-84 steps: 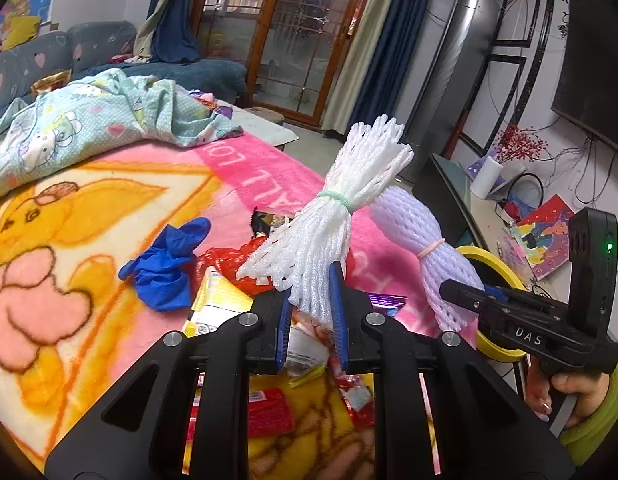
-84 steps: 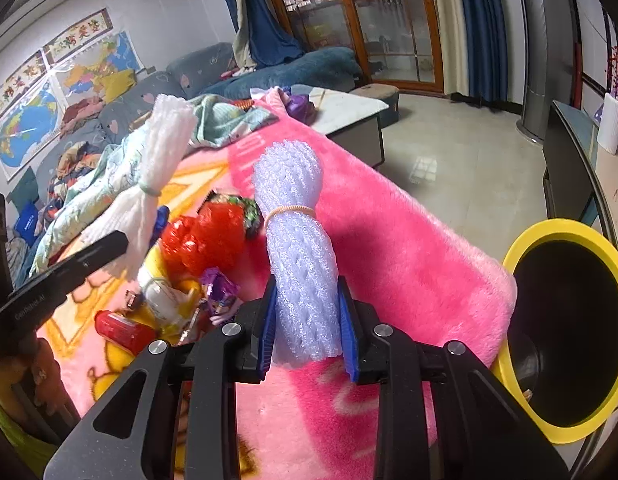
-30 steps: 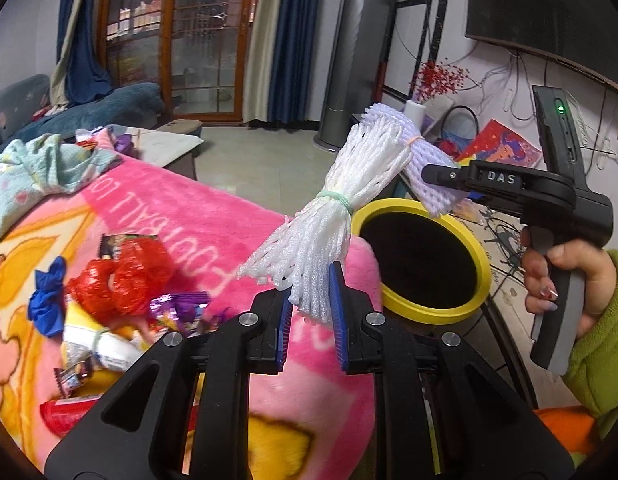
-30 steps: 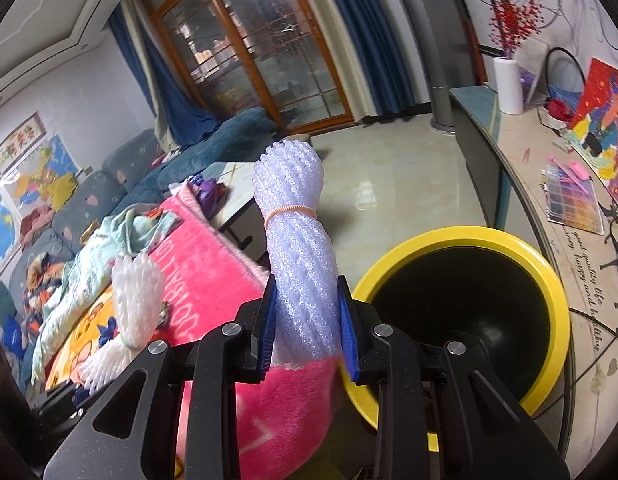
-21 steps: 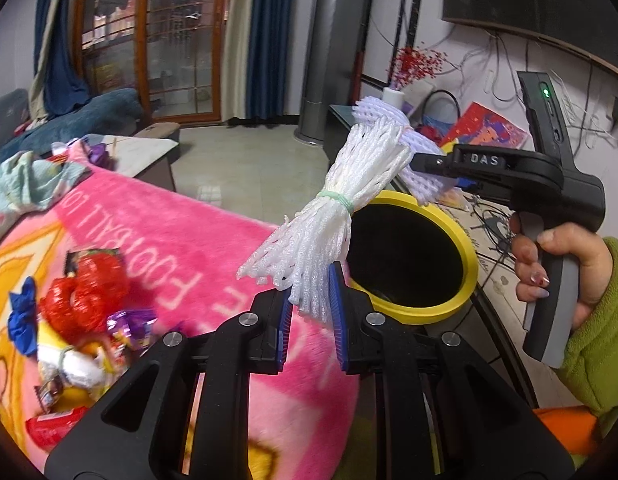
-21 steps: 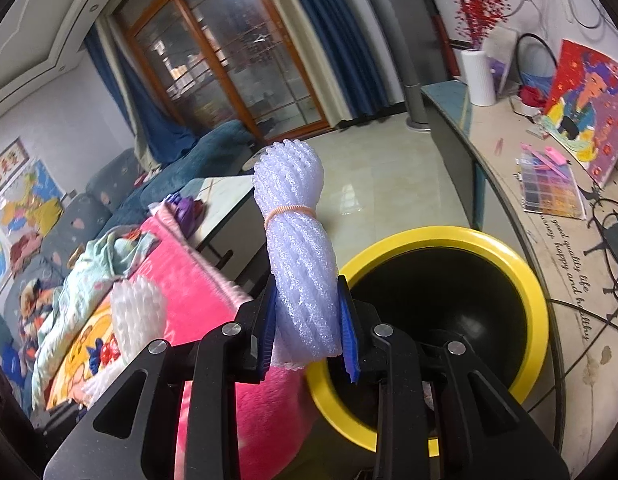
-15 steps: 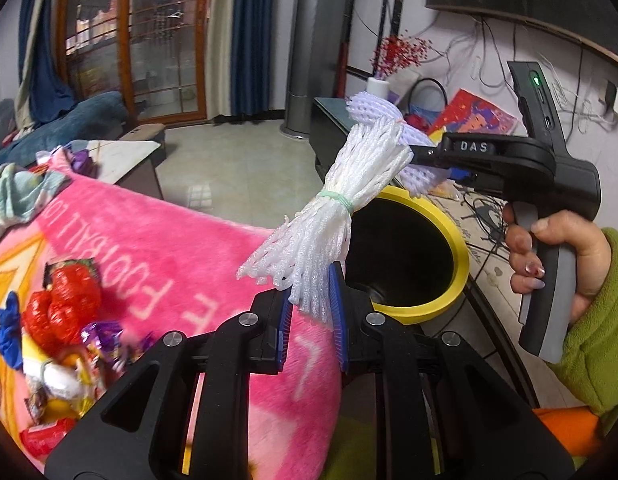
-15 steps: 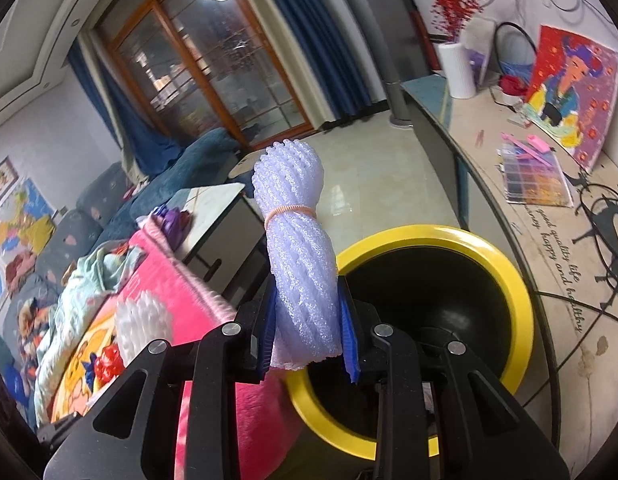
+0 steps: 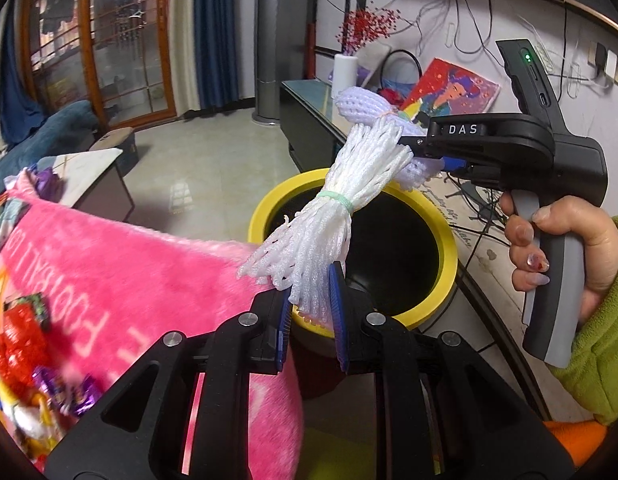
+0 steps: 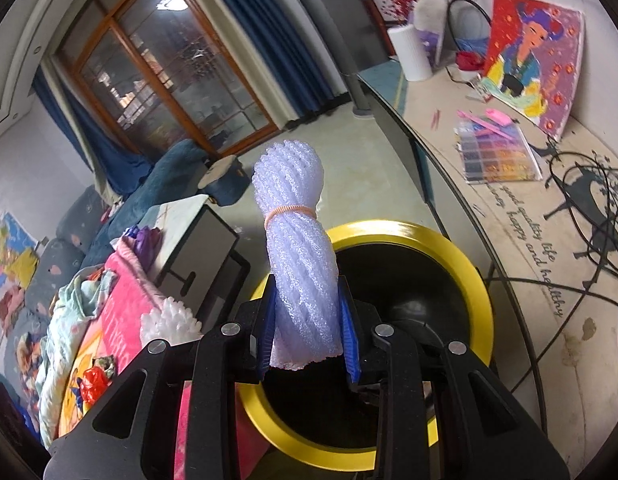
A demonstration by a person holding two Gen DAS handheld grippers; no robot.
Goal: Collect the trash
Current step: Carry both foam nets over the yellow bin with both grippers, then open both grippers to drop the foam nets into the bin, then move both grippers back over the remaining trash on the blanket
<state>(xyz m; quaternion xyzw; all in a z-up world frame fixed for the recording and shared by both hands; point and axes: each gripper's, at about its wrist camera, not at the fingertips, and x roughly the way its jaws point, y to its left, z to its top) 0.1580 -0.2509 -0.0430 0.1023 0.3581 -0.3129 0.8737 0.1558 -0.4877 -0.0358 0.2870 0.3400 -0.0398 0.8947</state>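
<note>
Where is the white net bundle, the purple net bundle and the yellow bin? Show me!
white net bundle [image 9: 329, 232]: left wrist view, just below its green band.
purple net bundle [image 10: 301, 280]: right wrist view, middle of the twisted foam.
yellow bin [image 10: 475, 280]: right wrist view, right side of its yellow rim.

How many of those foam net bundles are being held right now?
2. The white foam bundle sits in the left gripper; the lilac foam bundle in the right gripper, both over the yellow-rimmed bin.

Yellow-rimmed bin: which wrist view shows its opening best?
Right wrist: the yellow-rimmed bin shows nearly its whole ring and dark inside, behind the purple foam bundle. Left wrist shows it partly hidden by the white foam bundle.
</note>
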